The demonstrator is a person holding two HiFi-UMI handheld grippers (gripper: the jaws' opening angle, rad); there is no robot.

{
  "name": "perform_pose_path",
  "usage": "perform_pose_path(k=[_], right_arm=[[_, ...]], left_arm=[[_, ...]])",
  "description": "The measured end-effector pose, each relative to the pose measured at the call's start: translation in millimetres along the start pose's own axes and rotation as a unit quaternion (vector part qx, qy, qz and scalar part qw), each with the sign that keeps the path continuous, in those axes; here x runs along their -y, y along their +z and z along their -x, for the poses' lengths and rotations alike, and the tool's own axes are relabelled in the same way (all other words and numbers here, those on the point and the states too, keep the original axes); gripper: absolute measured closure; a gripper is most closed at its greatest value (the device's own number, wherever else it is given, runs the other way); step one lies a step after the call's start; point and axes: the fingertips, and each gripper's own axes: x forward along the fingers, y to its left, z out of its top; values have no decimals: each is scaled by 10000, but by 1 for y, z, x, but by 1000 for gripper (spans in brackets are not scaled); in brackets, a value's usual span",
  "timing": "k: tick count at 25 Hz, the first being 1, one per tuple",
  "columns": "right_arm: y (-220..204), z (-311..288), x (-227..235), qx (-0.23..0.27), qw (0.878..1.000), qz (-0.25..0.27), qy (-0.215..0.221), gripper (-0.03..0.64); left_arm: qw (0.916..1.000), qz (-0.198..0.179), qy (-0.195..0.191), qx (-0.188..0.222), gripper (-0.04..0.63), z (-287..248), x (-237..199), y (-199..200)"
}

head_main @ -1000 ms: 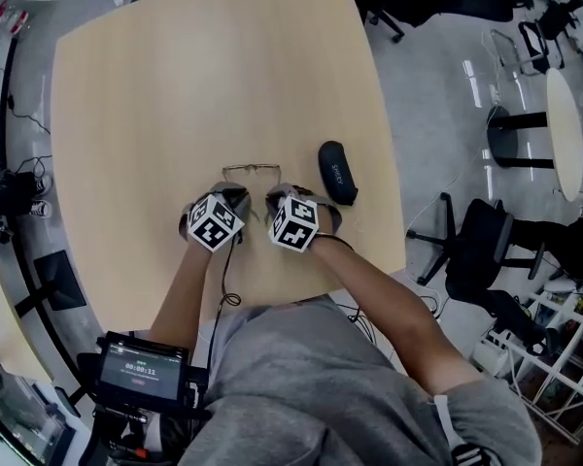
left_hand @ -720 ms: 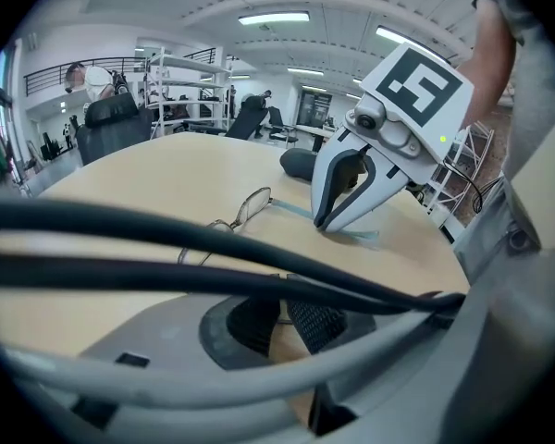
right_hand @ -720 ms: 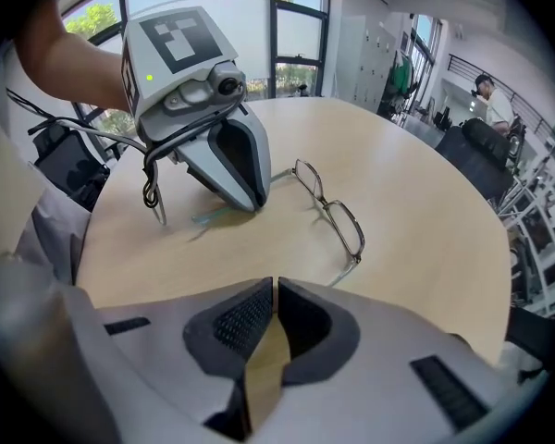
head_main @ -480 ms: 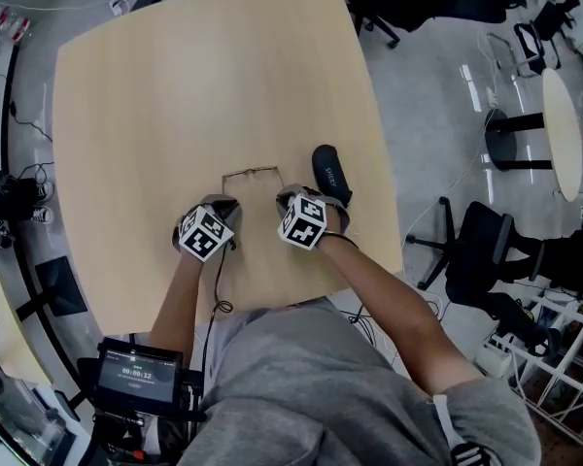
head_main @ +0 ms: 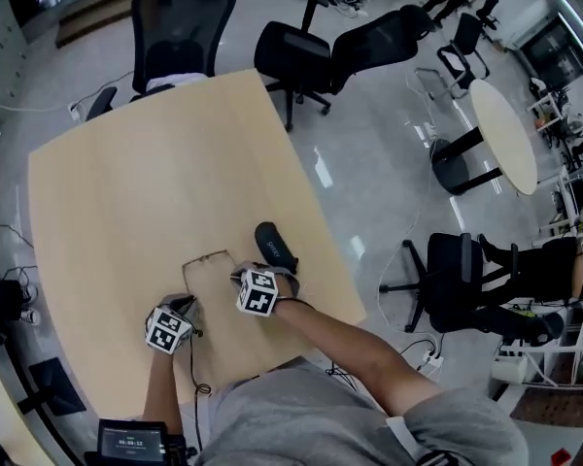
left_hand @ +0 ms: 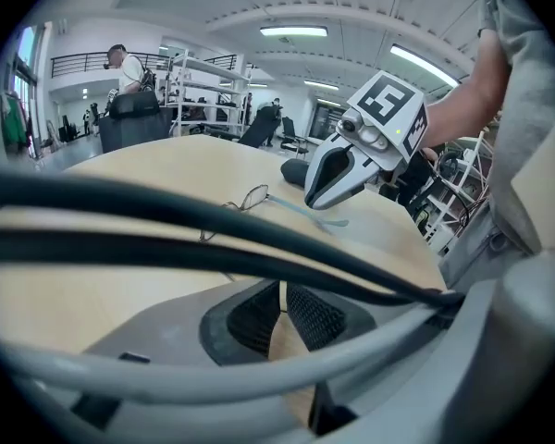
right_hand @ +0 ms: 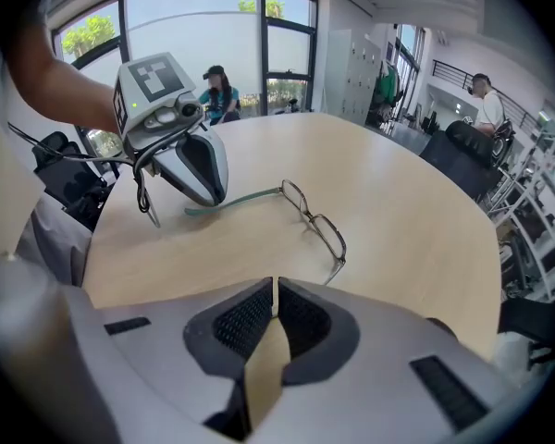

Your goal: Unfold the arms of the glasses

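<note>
1. The glasses (right_hand: pixel 314 218) lie on the worktop (head_main: pixel 126 192) with their arms spread, between both grippers.
2. Left gripper (left_hand: pixel 282 296): fingers pressed together, holding nothing.
3. Right gripper (right_hand: pixel 274 305): fingers likewise together, holding nothing.

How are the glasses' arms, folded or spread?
Spread: one arm of the glasses runs out toward the left gripper, the other toward the right gripper.

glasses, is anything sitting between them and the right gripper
Nothing visible does. In the right gripper view only bare light wooden table lies between the shut right gripper and the thin wire-framed glasses. The black oval glasses case sits off to the side, and the left gripper is by the far arm.
</note>
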Motion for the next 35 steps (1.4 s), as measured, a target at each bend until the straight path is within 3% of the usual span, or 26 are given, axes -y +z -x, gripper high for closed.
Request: perform_pose_path(k=[4, 9, 14, 20, 24, 35], right_arm=[[0, 27, -2, 253, 9995, -158, -97, 595], [22, 64, 15, 956, 9936, -546, -246, 595], [17, 124, -4, 1578, 9842, -759, -249, 595], [40, 199, -15, 2481, 9650, -755, -402, 595], [49, 265, -31, 3118, 9459, -744, -512, 595], [53, 392, -87, 4188, 9045, -527, -613, 595]], left_arm=[[9991, 155, 82, 383, 569, 16, 17, 16], [9944, 122, 414, 970, 569, 49, 12, 51], [9863, 145, 631, 1519, 569, 86, 54, 82], [9690, -80, 1020, 2250, 570, 147, 82, 126], [9557, -193, 1283, 2642, 569, 189, 115, 145], [9210, -750, 1866, 3337, 570, 285, 210, 177]])
